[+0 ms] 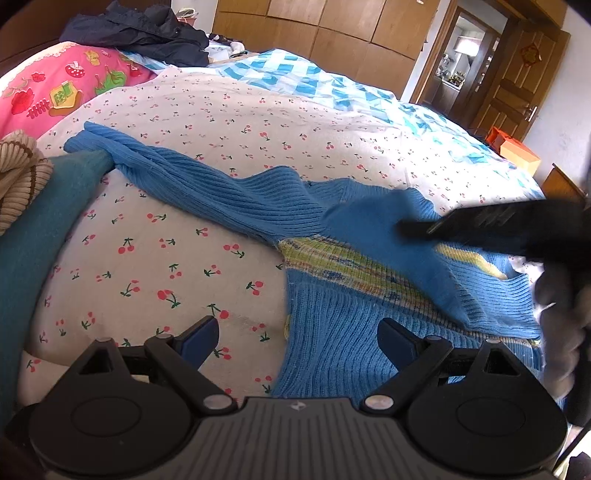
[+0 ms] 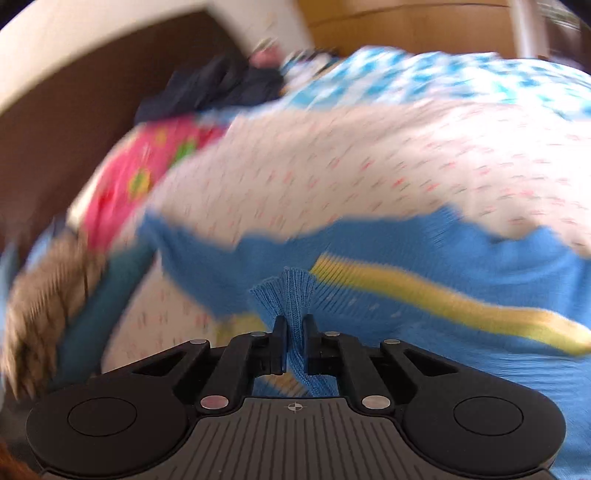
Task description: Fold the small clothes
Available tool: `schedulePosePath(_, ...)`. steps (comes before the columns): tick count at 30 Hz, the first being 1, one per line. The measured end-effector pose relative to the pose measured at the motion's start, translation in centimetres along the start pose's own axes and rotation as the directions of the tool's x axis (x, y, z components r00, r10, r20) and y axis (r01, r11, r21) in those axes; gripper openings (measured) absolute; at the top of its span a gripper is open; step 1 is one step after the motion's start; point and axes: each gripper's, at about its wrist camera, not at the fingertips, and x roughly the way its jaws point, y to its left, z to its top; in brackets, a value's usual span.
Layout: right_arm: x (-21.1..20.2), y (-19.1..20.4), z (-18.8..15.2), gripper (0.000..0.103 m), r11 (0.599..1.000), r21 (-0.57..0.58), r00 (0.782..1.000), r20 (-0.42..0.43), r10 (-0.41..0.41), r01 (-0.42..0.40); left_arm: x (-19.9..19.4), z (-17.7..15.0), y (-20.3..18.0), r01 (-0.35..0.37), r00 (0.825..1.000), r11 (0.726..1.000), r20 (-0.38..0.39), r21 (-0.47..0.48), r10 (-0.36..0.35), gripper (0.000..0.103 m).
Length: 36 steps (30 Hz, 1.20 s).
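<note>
- Surface: a bed (image 1: 258, 122) covered by a white sheet with a small red cherry print; beyond it lies a blue-and-white checked quilt (image 1: 332, 85).
- Task item: a blue knit sweater (image 1: 332, 332) with a yellow-green stripe lies spread on the cherry sheet, one sleeve (image 1: 166, 173) stretched out toward the left of the left wrist view.
- Left tongs (image 1: 299, 339): open, jaws wide apart, nothing between them; they hover over the sweater's lower edge.
- Right tongs (image 2: 294, 332): closed on a bunched fold of the blue sweater, ribbed knit fanning out above the tips. In the left wrist view they appear as a blurred dark shape (image 1: 498, 225) over the garment.
- Left edge of bed: a pink pillow with fruit print (image 1: 55, 88), a teal cloth (image 1: 33, 240) and a beige ribbed knit (image 1: 18, 173).
- Head of bed: a dark navy garment (image 1: 147, 33) heaped up.
- Room: wooden wardrobe panels (image 1: 332, 29) along the far wall, a brown panelled door (image 1: 517, 85) standing open, an orange box (image 1: 513, 151) near it.
- Right wrist view is heavily motion-blurred; fine detail there is unreadable.
</note>
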Motion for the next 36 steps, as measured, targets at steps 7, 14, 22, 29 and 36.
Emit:
schedulePosePath(7, -4.2, 0.4, 3.4, 0.007, 0.987, 0.045, 0.953, 0.258, -0.158, 0.151, 0.0, 0.0, -0.1, 0.016, 1.0, 1.0, -0.002, 0.007, -0.016, 0.097)
schedulePosePath(14, 5.2, 4.5, -1.0, 0.016, 0.991, -0.12, 0.996, -0.057, -0.073, 0.066, -0.3, 0.1, 0.4, 0.003, 1.0, 1.0, 0.014, -0.02, -0.003, 0.097)
schedulePosePath(22, -0.2, 2.1, -3.0, 0.021, 0.996, -0.075, 0.999, -0.015, -0.05, 0.049, -0.3, 0.1, 0.6, 0.024, 1.0, 0.999, 0.003, -0.038, -0.024, 0.097)
schedulePosePath(29, -2.7, -5.3, -5.4, 0.024, 0.925, 0.064, 0.927, -0.015, -0.375, 0.375, -0.1, 0.1, 0.5, 0.006, 1.0, 1.0, 0.007, -0.026, -0.006, 0.097)
schedulePosePath(36, -4.7, -7.1, -6.3, 0.024, 0.934, 0.135, 0.943, -0.011, -0.332, 0.331, 0.3, -0.1, -0.4, -0.023, 1.0, 1.0, 0.0, 0.014, 0.023, 0.097)
